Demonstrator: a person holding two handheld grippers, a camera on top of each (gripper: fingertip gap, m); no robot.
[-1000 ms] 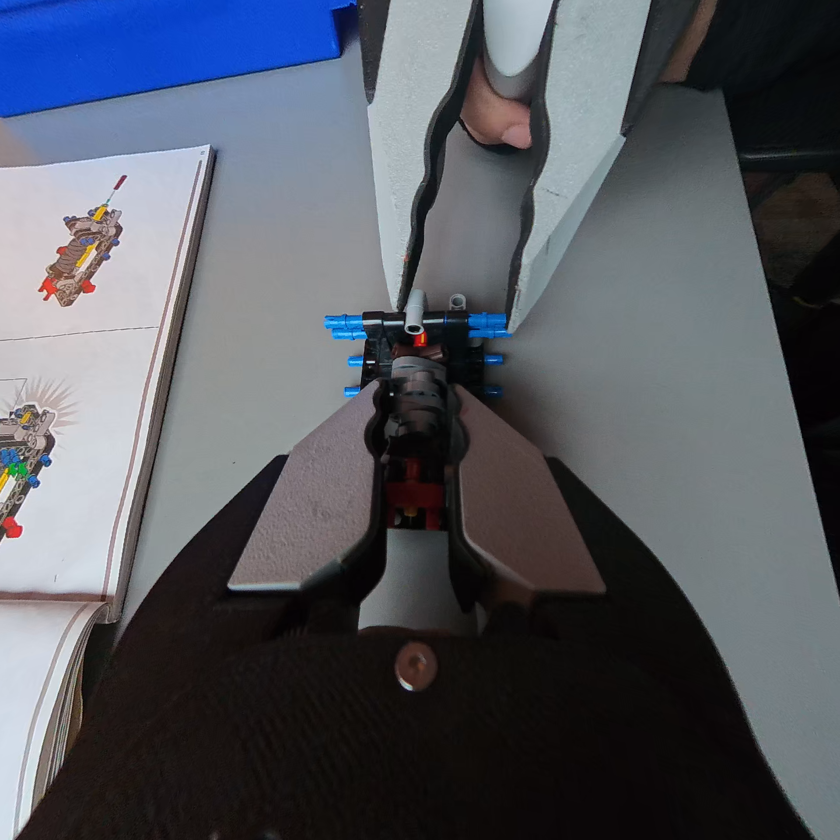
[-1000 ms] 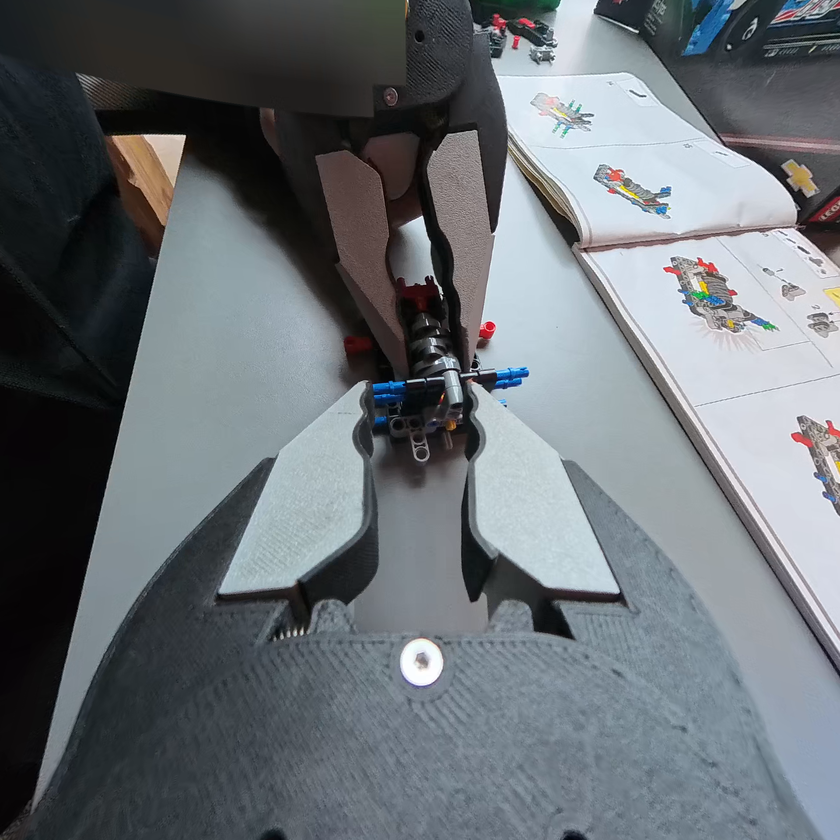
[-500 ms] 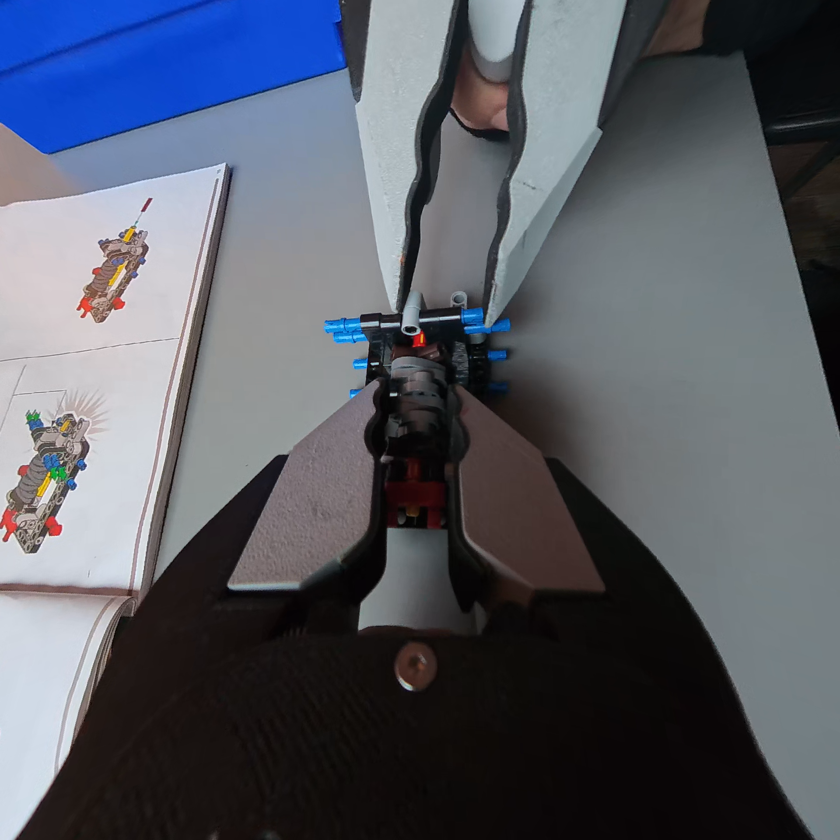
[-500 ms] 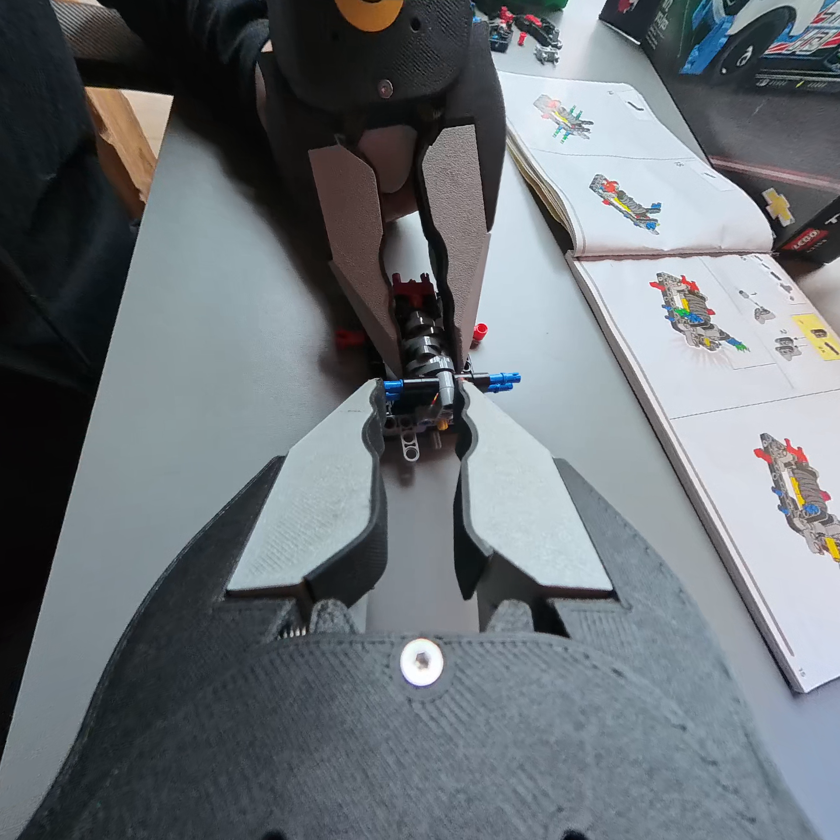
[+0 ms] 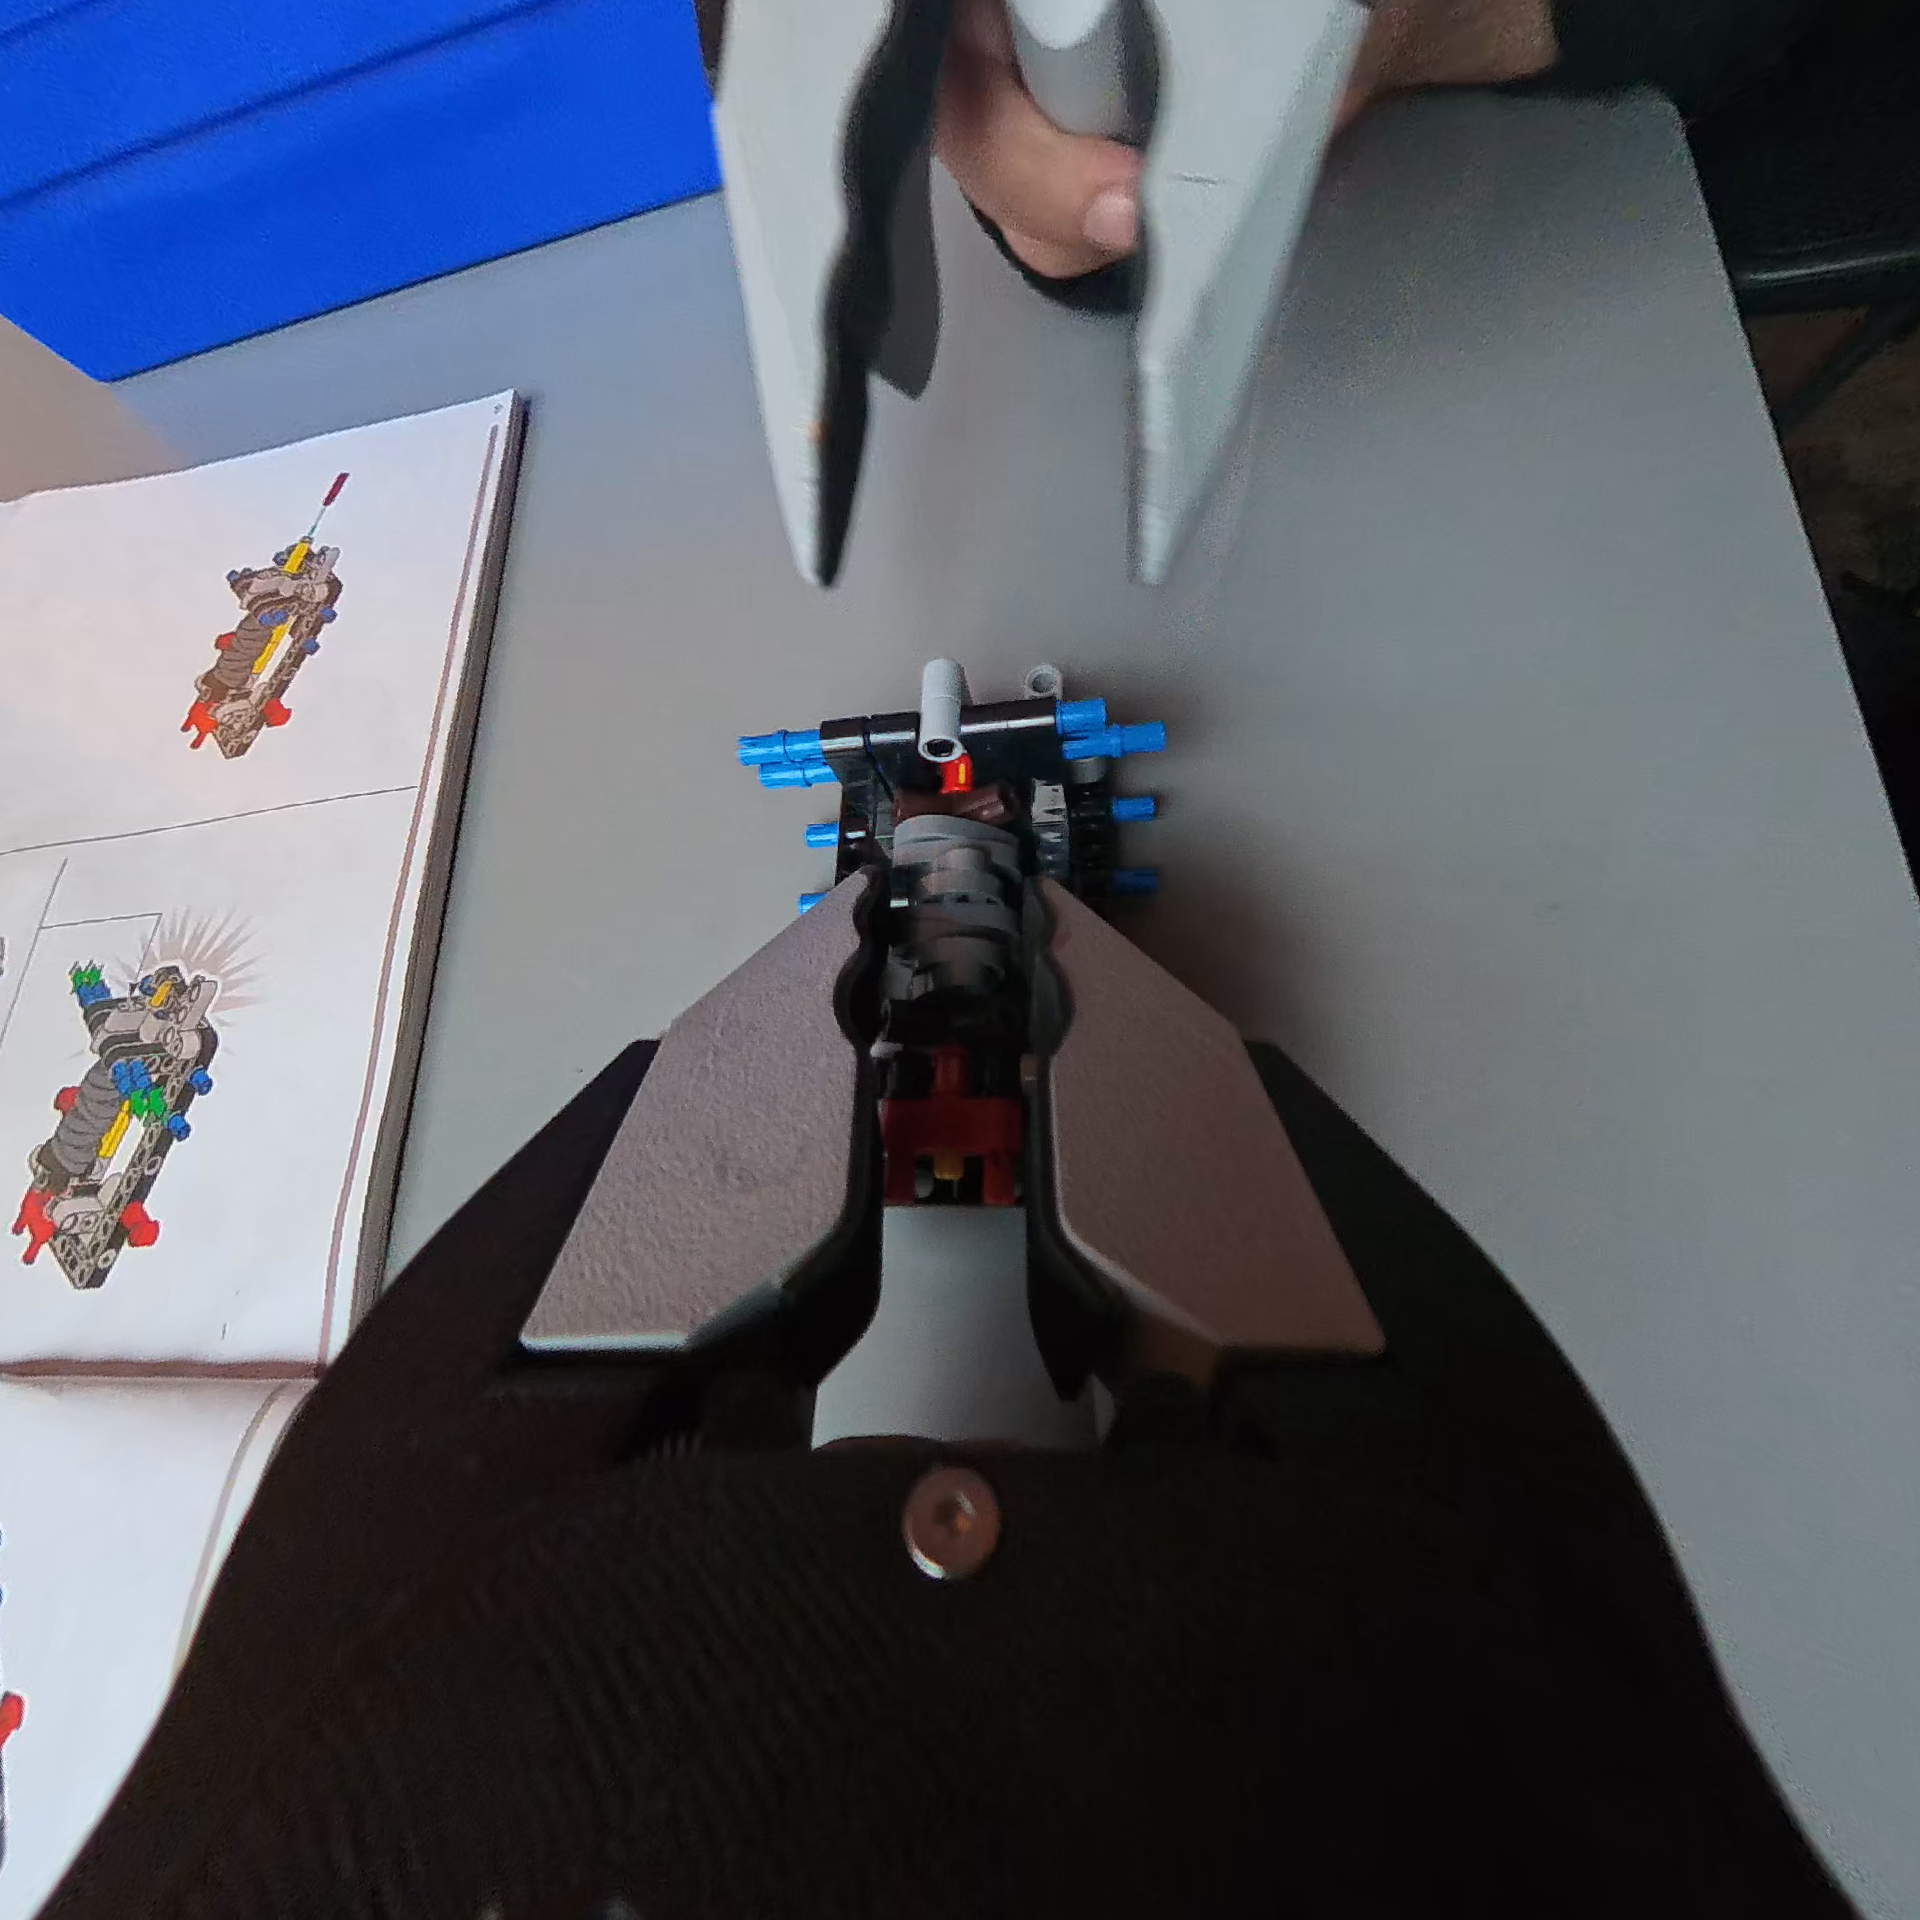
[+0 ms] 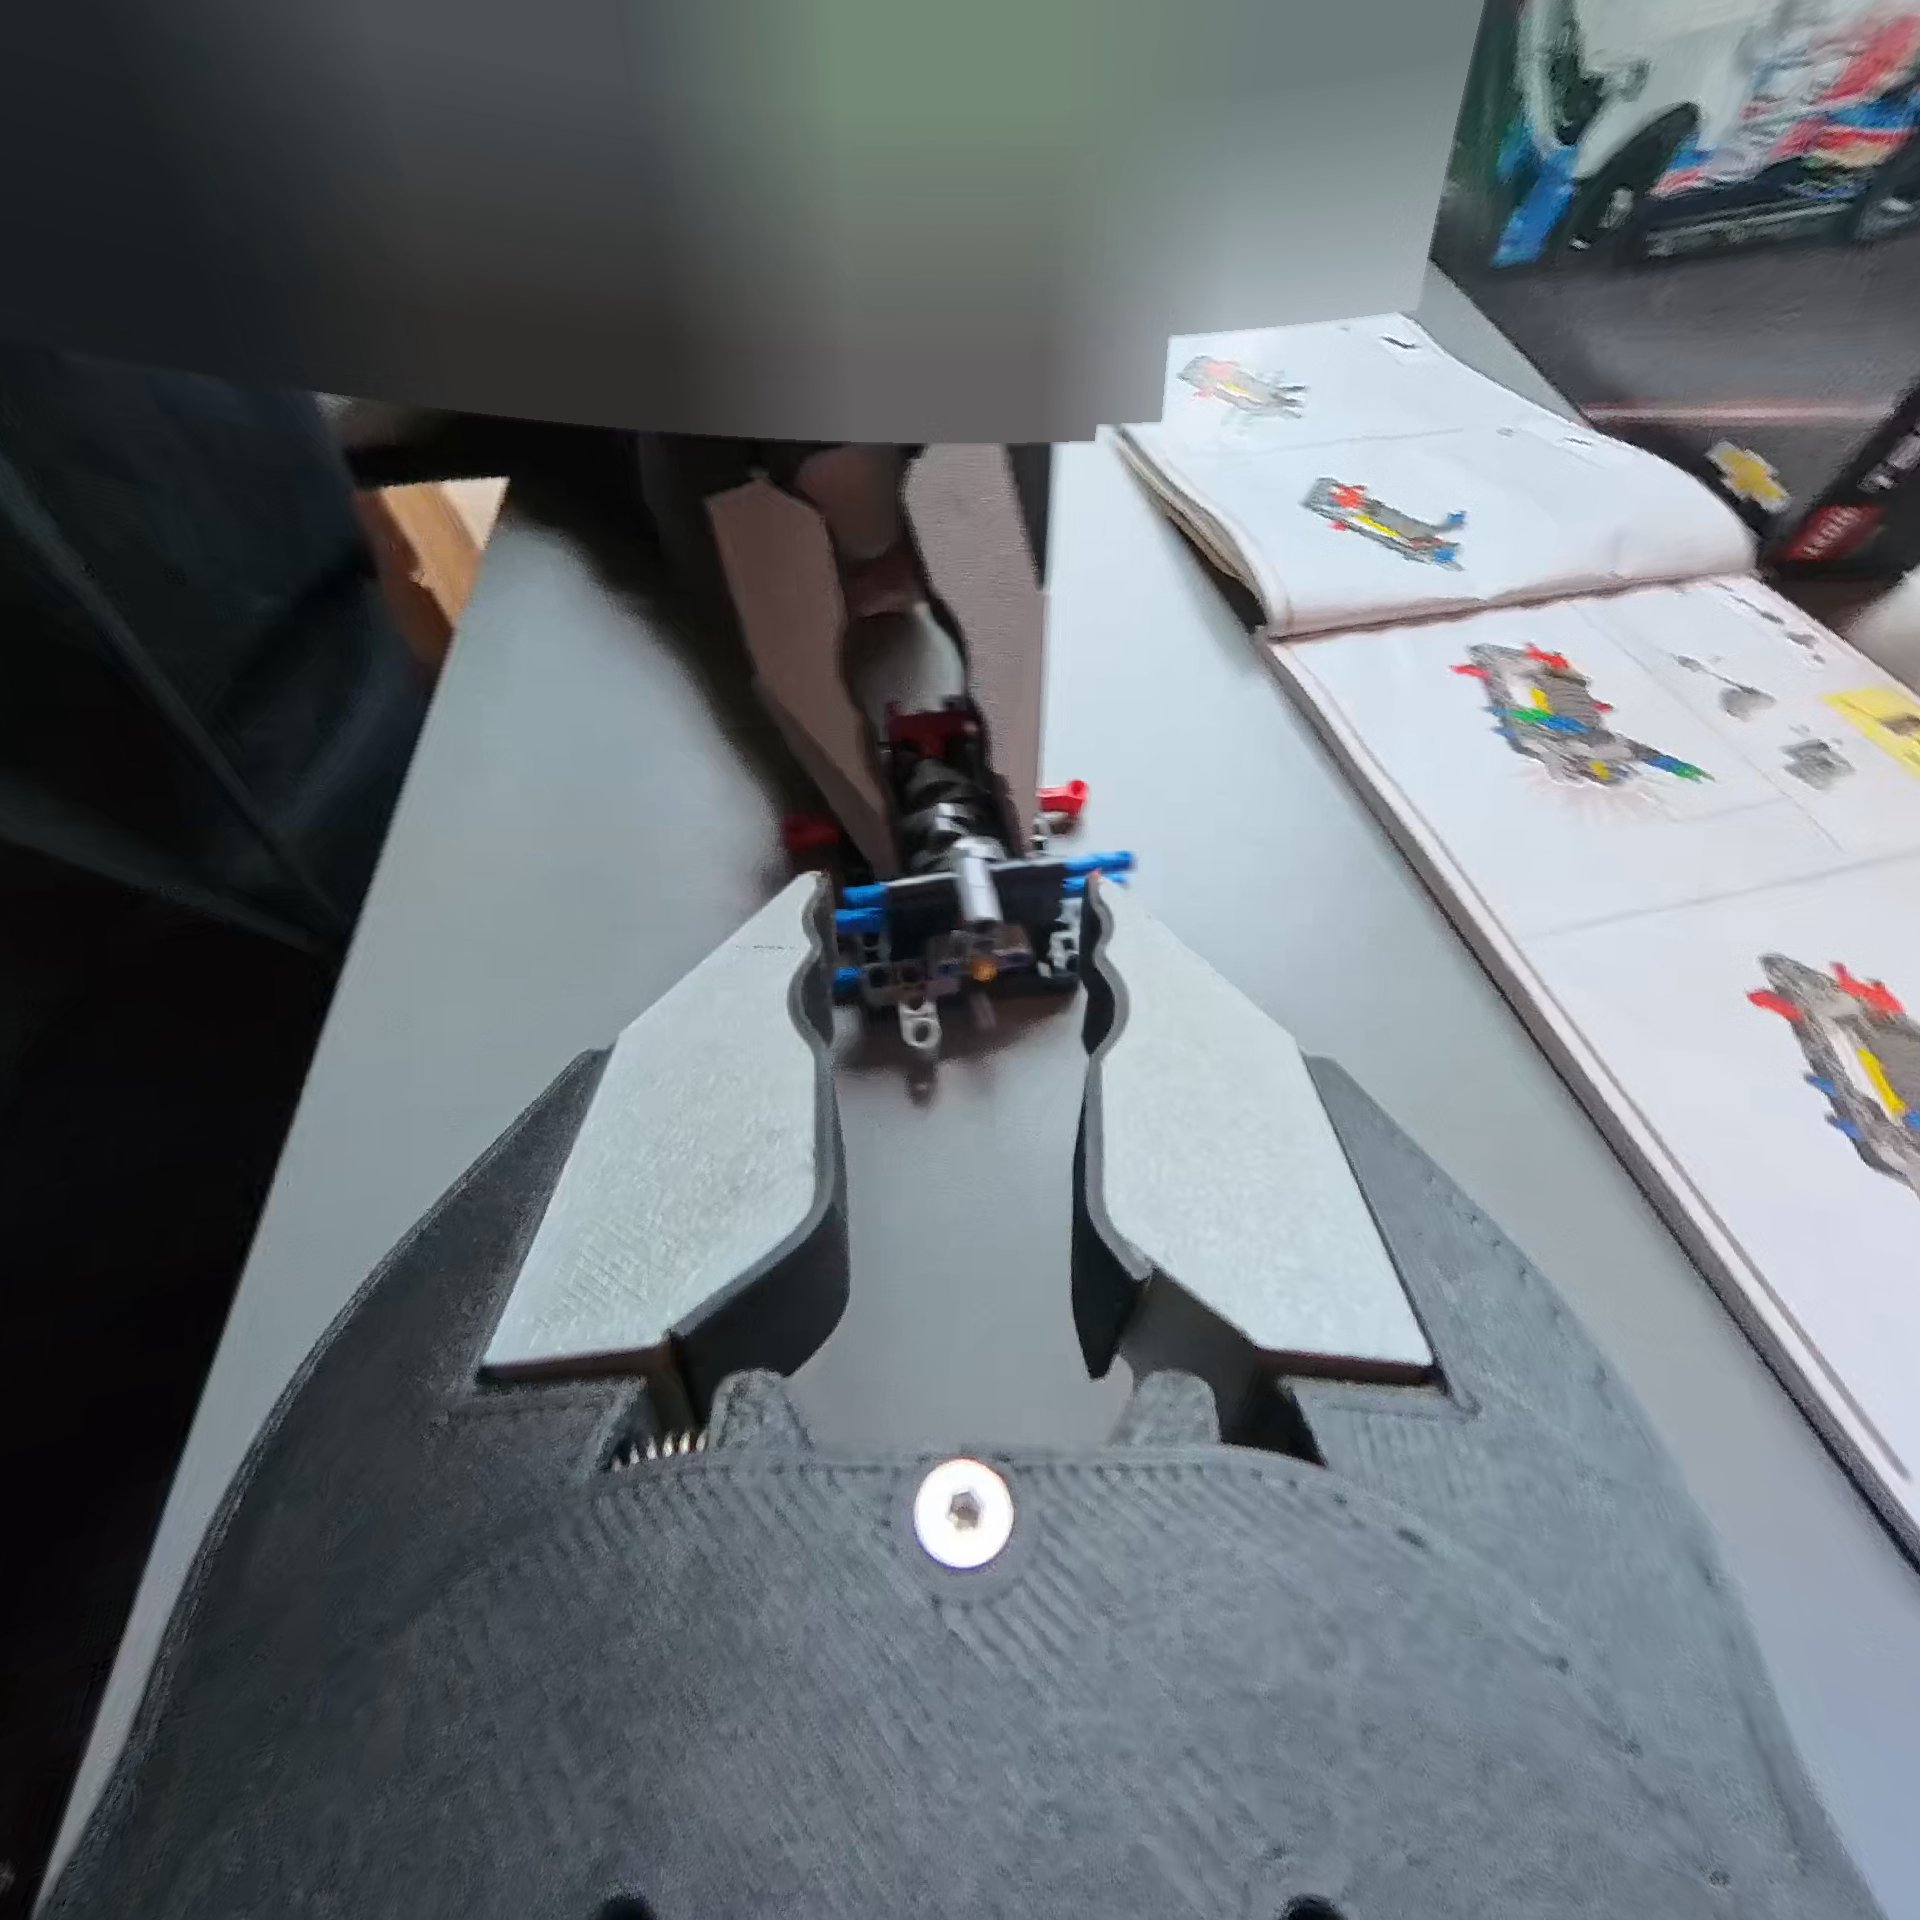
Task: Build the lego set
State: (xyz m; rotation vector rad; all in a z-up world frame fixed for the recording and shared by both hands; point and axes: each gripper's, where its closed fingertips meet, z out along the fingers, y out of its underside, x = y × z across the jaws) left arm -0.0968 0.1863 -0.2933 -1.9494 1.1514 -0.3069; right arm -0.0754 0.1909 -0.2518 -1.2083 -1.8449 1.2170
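A small lego chassis (image 5: pixel 966 862) of black beams, blue pins, a grey engine block and a red rear end rests on the grey table (image 5: pixel 1455 935). My left gripper (image 5: pixel 956 904) is shut on its sides around the engine block. My right gripper (image 5: pixel 987 577) is open and empty, with its tips apart from the front cross beam and its upright grey connector (image 5: pixel 940 717). In the right wrist view the right gripper (image 6: pixel 956 904) frames the chassis front (image 6: pixel 956 935), and the left gripper (image 6: pixel 935 821) holds it from behind.
An open instruction booklet (image 5: pixel 208 883) lies left of the chassis and also shows in the right wrist view (image 6: pixel 1558 779). A blue box (image 5: pixel 312 156) stands at the far left. The dark set box (image 6: pixel 1714 156) stands behind the booklet. The table edge (image 5: pixel 1766 520) runs on the right. Some 5 cm of space lies between my two pairs of fingers.
My right gripper was closing around the chassis front; it has now opened wider and pulled back. My left gripper keeps its hold and the chassis has stayed in place.
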